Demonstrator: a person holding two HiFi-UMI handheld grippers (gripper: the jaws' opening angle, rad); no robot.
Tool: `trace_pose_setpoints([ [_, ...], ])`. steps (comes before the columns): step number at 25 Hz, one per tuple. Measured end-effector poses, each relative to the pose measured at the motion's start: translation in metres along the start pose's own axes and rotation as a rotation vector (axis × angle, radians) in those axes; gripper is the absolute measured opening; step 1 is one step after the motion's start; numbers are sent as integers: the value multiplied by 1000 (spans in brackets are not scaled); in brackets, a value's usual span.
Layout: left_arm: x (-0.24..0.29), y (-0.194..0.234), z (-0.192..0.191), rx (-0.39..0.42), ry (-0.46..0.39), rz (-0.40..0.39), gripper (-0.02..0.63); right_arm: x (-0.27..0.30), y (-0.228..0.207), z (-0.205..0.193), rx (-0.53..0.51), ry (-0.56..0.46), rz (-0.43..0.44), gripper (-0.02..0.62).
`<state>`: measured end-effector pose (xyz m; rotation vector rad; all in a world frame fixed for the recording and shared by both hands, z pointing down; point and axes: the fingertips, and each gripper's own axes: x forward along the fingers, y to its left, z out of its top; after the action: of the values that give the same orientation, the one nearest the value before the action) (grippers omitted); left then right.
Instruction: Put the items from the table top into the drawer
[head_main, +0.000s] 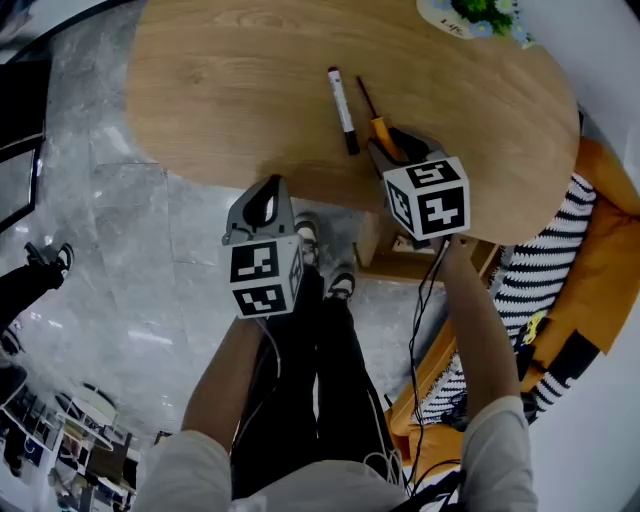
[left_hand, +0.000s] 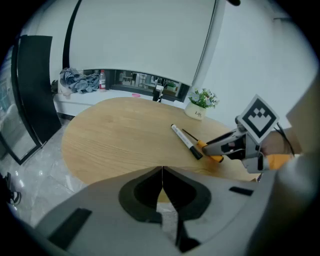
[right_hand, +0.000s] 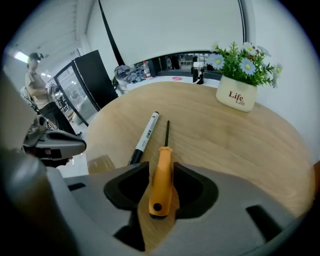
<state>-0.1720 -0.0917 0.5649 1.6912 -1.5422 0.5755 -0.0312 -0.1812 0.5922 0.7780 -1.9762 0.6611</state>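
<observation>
Two grippers up: my left gripper closed and empty, right gripper jaws apart astride the orange-handled screwdriver at the near edge of the oval wooden table; I'd squeeze next.

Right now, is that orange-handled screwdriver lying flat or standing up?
Lying flat: the orange-handled screwdriver rests lengthwise on the wooden table, beside the white marker pen, its handle between the right gripper's open jaws.

The marker lies just left of the screwdriver on the table.
</observation>
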Motion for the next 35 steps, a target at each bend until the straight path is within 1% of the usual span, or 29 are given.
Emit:
trace_pose_setpoints([
  [4,2,4,1,-3,1,-1,9,2,-1,0,3,1,-15,142],
  [11,3,10,-5,-16,9,9,9,3,-4,0,17,9,-24,115],
  [20,-3,9,-8,-15,1,17,9,-9,-3,-8,-10,13,-28,110],
  [26,-10,-8,-14,-5,-9,12,9,-27,-4,-21,-16,0,-28,106],
  [30,-17,-22,-23,0,-15,2,9,-42,-1,-33,-48,-7,-40,103],
  [35,-29,-46,-36,8,-25,-14,9,-67,5,-54,-81,-8,-33,103],
])
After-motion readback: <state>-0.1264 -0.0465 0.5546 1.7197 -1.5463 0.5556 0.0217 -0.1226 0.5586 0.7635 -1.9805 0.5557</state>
